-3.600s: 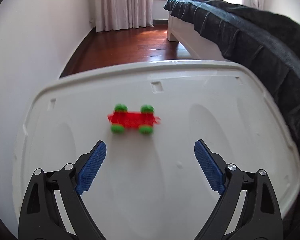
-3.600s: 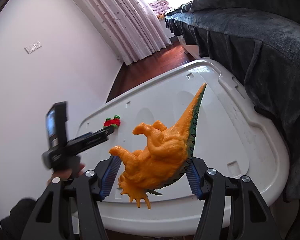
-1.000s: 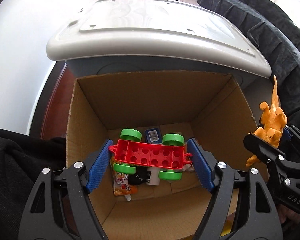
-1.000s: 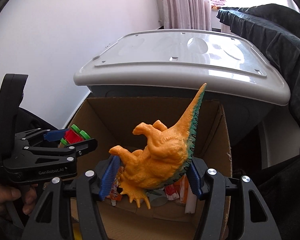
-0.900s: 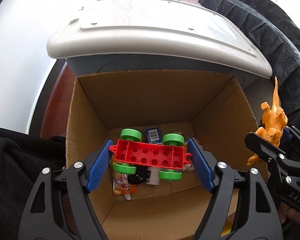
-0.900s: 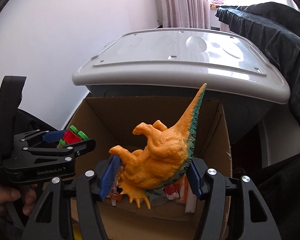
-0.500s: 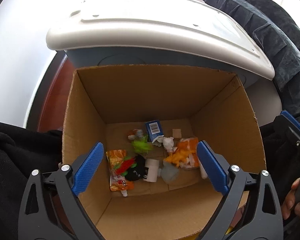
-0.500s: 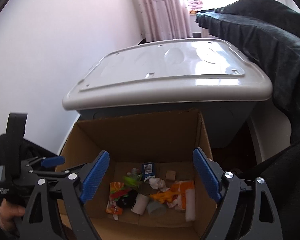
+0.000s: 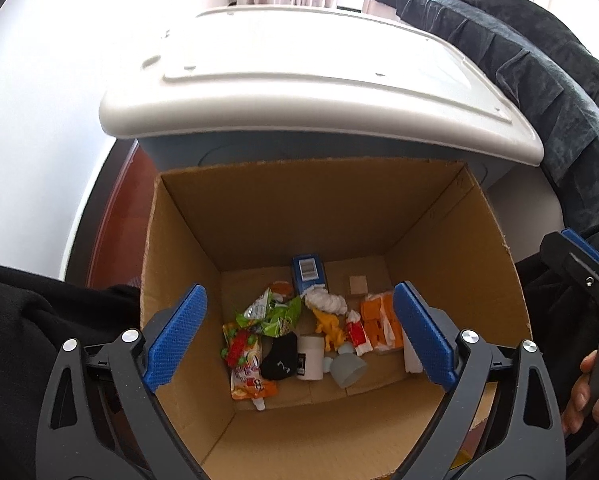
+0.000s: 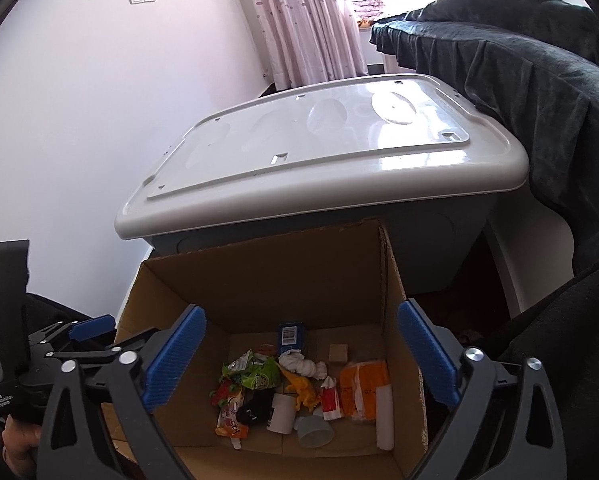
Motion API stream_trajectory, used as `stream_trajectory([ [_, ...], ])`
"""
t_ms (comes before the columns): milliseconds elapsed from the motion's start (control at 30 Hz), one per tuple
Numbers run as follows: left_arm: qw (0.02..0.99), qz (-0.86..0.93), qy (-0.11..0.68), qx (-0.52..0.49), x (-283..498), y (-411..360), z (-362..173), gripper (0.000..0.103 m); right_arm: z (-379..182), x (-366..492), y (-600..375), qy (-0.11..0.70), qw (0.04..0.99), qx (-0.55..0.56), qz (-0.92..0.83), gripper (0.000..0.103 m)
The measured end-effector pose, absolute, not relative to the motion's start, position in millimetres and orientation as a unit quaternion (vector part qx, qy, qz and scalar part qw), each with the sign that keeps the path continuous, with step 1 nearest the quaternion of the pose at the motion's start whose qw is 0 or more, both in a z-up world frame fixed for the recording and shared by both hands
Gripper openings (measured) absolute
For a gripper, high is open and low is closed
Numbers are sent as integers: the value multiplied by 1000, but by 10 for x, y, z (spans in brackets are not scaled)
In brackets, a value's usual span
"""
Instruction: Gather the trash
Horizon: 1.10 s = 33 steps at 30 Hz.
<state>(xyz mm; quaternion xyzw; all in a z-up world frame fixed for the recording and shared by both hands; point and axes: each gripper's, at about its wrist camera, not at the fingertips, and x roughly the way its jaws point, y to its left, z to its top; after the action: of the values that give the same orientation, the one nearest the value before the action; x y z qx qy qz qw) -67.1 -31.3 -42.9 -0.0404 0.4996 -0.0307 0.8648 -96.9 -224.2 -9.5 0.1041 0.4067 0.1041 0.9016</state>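
Bedroom floor: cardboard box (image 9: 451, 240) holds colourful trash (image 9: 315, 332); both claws gape empty.

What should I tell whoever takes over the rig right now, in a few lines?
Left gripper: open, nothing between its fingers, over the cardboard box.
Right gripper: jaws have just been opening and now stand wide, nothing between them, also over the box.
Toys: the orange dinosaur and the red wheeled block lie on the box floor among wrappers, a pouch, a paper roll and a grey cup.
Done: both toys are released into the box.
Left: the grey bin lid behind the box shows nothing on it; look around for any other trash, since these views cover little else.
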Motion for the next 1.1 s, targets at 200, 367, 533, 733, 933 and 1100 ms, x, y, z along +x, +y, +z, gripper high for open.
stream_trajectory([
  [200, 890, -24, 455, -25, -584, -278, -181, 92, 27, -727, -2321, 412, 900, 113, 91, 98],
  [367, 907, -5, 421, -26, -322, -192, 137, 92, 333, -352, -2401, 383, 919, 77, 58, 98],
  [533, 920, 13, 390, -33, -42, -141, 420, 92, 614, -100, -2380, 330, 943, 14, 32, 98],
  [733, 921, 12, 388, -46, 278, -125, 489, 92, 750, 91, -2245, 284, 958, -38, 20, 98],
  [933, 927, 21, 374, -26, 583, -77, 466, 92, 672, 239, -2142, 250, 967, -57, -6, 98],
  [1100, 923, 34, 381, -37, 719, 0, 338, 92, 560, 382, -2135, 268, 962, -44, -20, 98],
])
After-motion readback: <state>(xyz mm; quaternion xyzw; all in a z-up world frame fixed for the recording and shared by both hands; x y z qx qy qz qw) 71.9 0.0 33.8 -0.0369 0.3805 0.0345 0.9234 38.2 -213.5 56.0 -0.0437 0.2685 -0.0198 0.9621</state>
